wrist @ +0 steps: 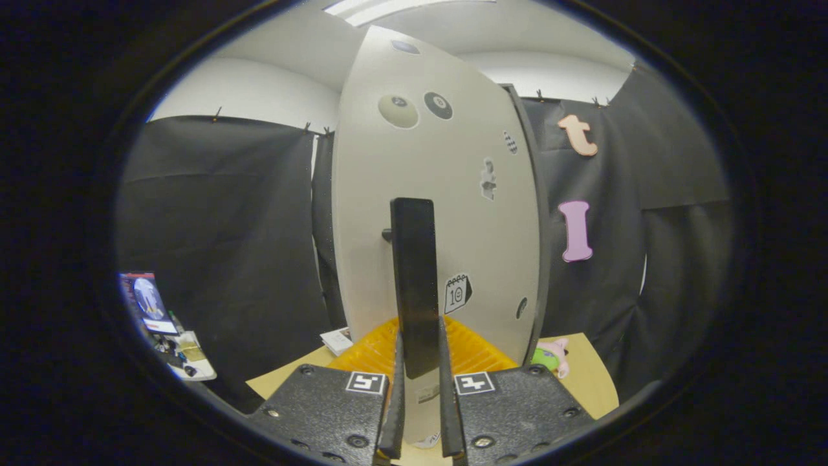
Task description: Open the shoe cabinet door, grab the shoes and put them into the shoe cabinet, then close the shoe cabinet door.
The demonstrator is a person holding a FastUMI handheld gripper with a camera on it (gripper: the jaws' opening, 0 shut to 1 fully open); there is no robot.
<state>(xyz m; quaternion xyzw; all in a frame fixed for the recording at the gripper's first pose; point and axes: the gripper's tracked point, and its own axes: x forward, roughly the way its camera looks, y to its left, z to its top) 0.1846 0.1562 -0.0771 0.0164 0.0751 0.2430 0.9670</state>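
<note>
The shoe cabinet's pale door point(388, 194) stands upright right in front of me, dotted with small stickers. Its dark edge point(527, 194) shows along the right side. A tall black bar handle point(414, 272) sticks out from the door. My gripper point(420, 353) is shut on the lower end of this handle, one finger point(392, 401) on its left face and the other on its right.
An orange ribbed mat point(475, 353) lies on the wooden table point(588, 382) at the door's foot. A pink and green toy point(551, 357) lies to the right of it and a small white box point(337, 340) to the left. A lit screen point(147, 303) stands far left.
</note>
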